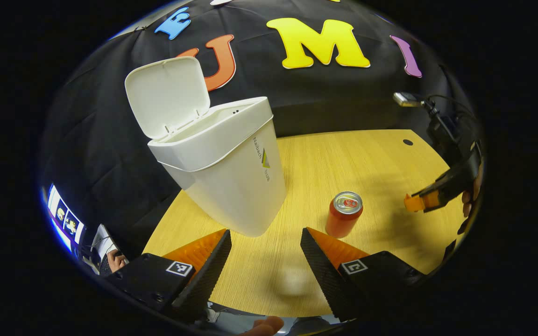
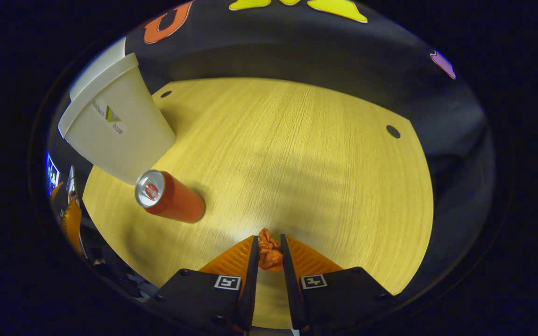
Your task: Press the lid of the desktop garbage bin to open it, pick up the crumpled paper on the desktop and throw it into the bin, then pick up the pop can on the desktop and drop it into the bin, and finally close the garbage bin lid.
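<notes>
- The right gripper (image 2: 269, 254) has its fingers drawn close together on the crumpled paper (image 2: 269, 251), which sits pinched between them near their tips, above the wooden surface (image 2: 297, 154).
- In the left gripper view the right gripper (image 1: 414, 203) shows at the far right, raised off the surface, with a hand (image 1: 472, 196) behind it.
- The left gripper (image 1: 265, 242) has its fingers spread wide and grips nothing; bare surface (image 1: 343, 158) lies between them.
- The garbage bin (image 1: 231, 172) stands just ahead of the left finger, its lid (image 1: 166, 95) flipped up and open.
- The pop can (image 1: 343, 214) stands upright on the surface just beyond the tip of the left gripper's right-hand finger, beside the bin but apart from it.
- In the right gripper view the pop can (image 2: 170, 197) is left of the fingers, close in front of the garbage bin (image 2: 119, 135).
</notes>
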The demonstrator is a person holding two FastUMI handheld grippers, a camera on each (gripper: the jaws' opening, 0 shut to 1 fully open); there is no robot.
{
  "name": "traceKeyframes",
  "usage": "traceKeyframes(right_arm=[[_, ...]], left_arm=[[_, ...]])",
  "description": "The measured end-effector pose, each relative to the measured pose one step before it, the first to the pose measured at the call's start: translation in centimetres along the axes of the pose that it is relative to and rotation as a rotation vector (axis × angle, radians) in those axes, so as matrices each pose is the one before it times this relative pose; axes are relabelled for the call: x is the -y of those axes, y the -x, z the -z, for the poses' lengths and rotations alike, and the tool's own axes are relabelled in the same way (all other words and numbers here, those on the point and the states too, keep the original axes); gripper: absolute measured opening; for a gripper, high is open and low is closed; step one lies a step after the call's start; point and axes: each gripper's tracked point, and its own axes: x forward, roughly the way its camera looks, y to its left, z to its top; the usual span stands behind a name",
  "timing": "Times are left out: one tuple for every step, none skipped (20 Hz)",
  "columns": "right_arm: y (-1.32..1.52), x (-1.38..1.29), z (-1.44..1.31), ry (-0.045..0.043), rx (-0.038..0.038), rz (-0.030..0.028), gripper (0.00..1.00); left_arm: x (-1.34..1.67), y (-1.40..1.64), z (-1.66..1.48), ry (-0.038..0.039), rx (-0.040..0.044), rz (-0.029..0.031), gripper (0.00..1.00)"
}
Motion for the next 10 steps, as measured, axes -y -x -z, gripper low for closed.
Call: traceKeyframes(right_arm=[[1.550,0.015,-1.212,0.00194,0.03196,-0.00606,0.32],[1.639,-0.242,-1.543,0.00291,0.03715,-0.00046,0.31],[1.558,-0.142,-1.664,0.00266,0.04077,0.00163,0.31],[1.306,-0.273,-1.655,0.00303,0.04306,0.00283,0.32],[1.303,-0.101,-1.858,0.00306,0.04414,0.00265,0.29],[1.282,-0.531,-1.748,-0.00593,0.03931,-0.00328,0.29],[1.071,-0.737,-1.725,0.00226,0.03435,-0.00701,0.29],[0.998,-0.757,-1.805,0.00856,0.03802,-0.01040,0.31],[0.729,-0.749,-1.929,0.01181,0.03924,-0.00818,0.31],[0.771,-0.921,-1.945,0.00833,0.03550,-0.01136,0.32]], left_arm=[[0.321,0.043,0.055,0.00697,0.00678,0.02584,0.99],[0.570,0.049,0.022,0.00480,0.00326,0.03296,0.99],[0.280,0.034,-0.008,-0.00387,0.00696,0.02098,0.99],[0.010,0.051,-0.043,-0.00954,0.00837,0.00779,0.99],[0.088,-0.081,0.096,-0.00919,0.00439,0.01382,0.99],[0.154,0.006,0.090,-0.00221,0.00279,0.01429,1.00],[0.342,0.062,0.142,0.00192,0.00018,0.02058,1.00],[0.009,0.025,-0.018,0.00108,0.00748,0.01300,0.99],[-0.021,0.000,0.000,0.00130,0.00551,0.01366,1.00],[0.094,0.090,0.105,0.00546,0.00410,0.01935,1.00]])
